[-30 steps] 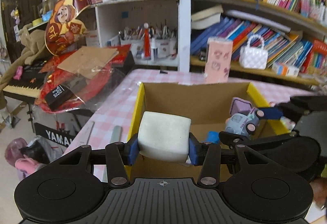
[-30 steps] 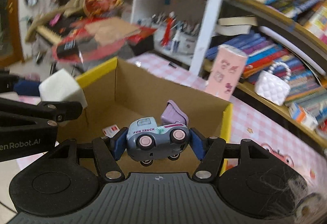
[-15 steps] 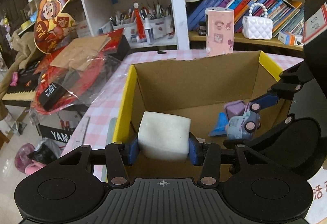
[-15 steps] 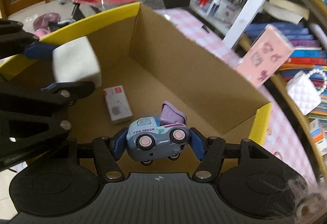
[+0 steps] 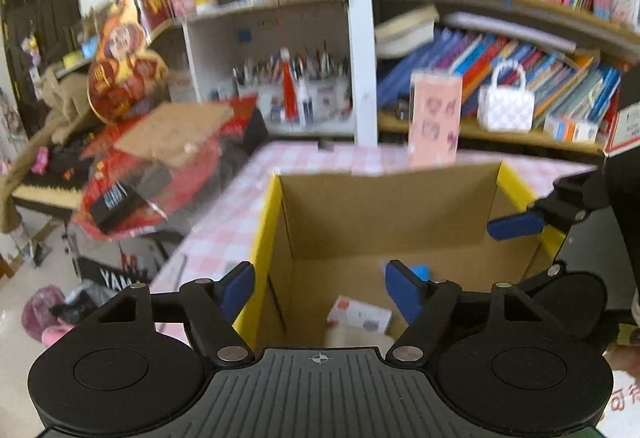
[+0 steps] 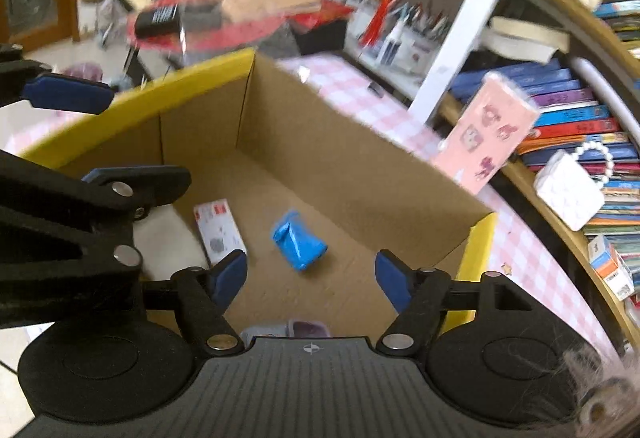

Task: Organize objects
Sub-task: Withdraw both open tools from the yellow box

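A cardboard box with yellow rim (image 5: pixel 276 214) (image 6: pixel 200 78) stands on the pink checked table. My left gripper (image 5: pixel 320 292) is open and empty above the box's near left corner. The white foam block (image 5: pixel 356 338) (image 6: pixel 168 238) lies on the box floor beneath it. My right gripper (image 6: pixel 310 278) is open and empty over the box. The toy truck (image 6: pixel 288 330) shows partly under it, mostly hidden. A small white carton (image 6: pixel 218 232) (image 5: pixel 360 316) and a blue packet (image 6: pixel 298 240) (image 5: pixel 418 272) lie on the box floor.
A pink patterned box (image 5: pixel 434 122) (image 6: pixel 486 136) stands on the table behind the cardboard box. Bookshelves with books and a white handbag (image 5: pixel 506 104) fill the back. A keyboard and red clutter (image 5: pixel 132 166) lie at the left, beyond the table edge.
Both grippers have opened. The white foam block and the toy truck have dropped into the box, and both grippers have lifted.
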`<state>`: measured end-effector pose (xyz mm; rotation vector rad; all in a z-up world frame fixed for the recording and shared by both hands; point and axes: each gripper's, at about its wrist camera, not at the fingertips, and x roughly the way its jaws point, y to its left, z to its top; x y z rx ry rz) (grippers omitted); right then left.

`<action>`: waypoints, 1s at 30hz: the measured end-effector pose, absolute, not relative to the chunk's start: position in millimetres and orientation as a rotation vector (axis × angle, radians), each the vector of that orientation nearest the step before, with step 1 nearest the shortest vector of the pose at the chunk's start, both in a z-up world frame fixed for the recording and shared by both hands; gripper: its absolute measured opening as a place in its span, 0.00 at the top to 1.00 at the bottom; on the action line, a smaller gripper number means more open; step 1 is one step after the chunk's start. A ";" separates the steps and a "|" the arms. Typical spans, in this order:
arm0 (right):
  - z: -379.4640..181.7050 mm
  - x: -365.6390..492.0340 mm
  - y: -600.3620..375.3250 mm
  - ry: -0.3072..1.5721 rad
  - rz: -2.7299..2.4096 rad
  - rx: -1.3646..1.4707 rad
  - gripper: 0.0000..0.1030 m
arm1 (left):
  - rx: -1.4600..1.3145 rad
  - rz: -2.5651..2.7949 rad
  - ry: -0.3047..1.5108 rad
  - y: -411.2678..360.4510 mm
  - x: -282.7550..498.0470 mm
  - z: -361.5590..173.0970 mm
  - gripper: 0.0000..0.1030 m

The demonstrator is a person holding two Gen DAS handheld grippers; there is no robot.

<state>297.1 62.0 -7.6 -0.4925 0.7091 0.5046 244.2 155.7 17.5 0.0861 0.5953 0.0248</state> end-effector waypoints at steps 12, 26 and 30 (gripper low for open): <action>39.6 216.2 31.3 0.525 0.358 -0.284 0.33 | -0.072 0.054 0.480 187.0 173.7 51.3 0.20; 7.4 109.4 18.2 0.636 0.278 -0.150 0.34 | -0.066 0.057 0.589 201.9 91.0 21.0 0.20; 1.3 85.9 16.6 0.659 0.257 -0.128 0.34 | -0.047 0.025 0.620 196.9 74.1 13.5 0.20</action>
